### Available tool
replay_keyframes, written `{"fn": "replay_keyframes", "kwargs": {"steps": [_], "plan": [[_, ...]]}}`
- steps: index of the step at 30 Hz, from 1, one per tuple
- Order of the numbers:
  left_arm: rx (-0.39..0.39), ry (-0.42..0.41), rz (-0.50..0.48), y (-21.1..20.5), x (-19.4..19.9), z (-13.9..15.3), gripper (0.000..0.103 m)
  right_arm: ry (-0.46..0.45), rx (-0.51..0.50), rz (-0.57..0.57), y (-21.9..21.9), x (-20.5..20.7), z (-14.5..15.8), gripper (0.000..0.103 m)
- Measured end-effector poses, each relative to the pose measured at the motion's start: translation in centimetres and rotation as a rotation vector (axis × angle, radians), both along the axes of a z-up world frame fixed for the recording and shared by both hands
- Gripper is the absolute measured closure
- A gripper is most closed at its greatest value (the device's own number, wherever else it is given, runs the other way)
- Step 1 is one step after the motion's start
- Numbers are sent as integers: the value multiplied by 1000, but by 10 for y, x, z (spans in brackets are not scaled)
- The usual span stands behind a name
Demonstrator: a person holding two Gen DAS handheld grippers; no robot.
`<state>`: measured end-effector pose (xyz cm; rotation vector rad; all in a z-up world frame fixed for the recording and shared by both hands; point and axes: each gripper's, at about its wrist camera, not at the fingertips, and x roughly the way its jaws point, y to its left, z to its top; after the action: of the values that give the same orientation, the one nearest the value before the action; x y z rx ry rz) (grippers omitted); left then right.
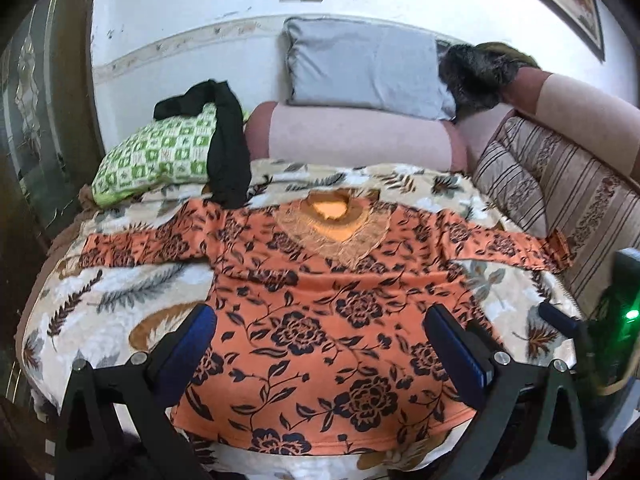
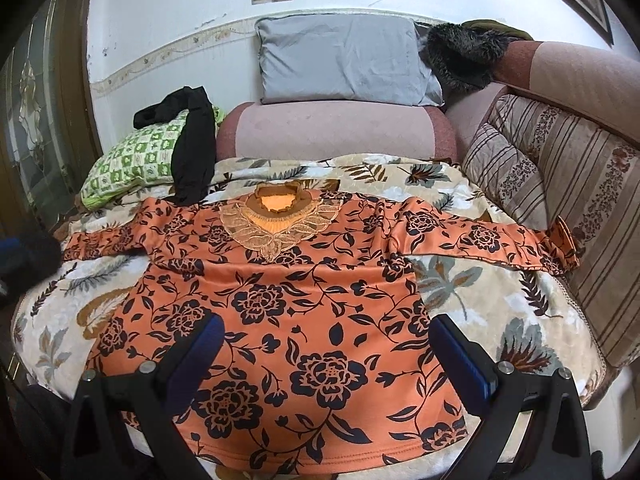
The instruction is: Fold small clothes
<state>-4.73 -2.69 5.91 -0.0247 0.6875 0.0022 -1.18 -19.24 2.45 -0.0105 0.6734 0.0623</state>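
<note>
An orange long-sleeved top with a black flower print (image 1: pixel 320 312) (image 2: pixel 304 312) lies spread flat, front up, on a leaf-patterned blanket (image 1: pixel 120 288) (image 2: pixel 480 292), with both sleeves stretched out sideways and the lace collar (image 1: pixel 332 228) (image 2: pixel 280 224) at the far end. My left gripper (image 1: pixel 320 324) is open above the hem end of the top and holds nothing. My right gripper (image 2: pixel 326 336) is open above the hem end too, empty. The right gripper also shows at the right edge of the left wrist view (image 1: pixel 560 320).
A green checked pillow (image 1: pixel 160 156) (image 2: pixel 136 160) with a black garment (image 1: pixel 228 152) (image 2: pixel 192 148) draped over it lies at the far left. A grey pillow (image 1: pixel 368 68) (image 2: pixel 344 60) leans on the sofa back. Striped cushions (image 1: pixel 560 192) (image 2: pixel 560 168) line the right side.
</note>
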Motion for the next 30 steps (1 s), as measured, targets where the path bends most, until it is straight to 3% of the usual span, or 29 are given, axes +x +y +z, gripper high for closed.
{"fn": "replay_keyframes", "kwargs": {"steps": [15,30], "plan": [[17,28,-18,-7,7,-13,0,4,4,-4,-4,1,-1,0],[9,45,23,9,15,-21,0,6,-11,13,8,9,1,0]]}}
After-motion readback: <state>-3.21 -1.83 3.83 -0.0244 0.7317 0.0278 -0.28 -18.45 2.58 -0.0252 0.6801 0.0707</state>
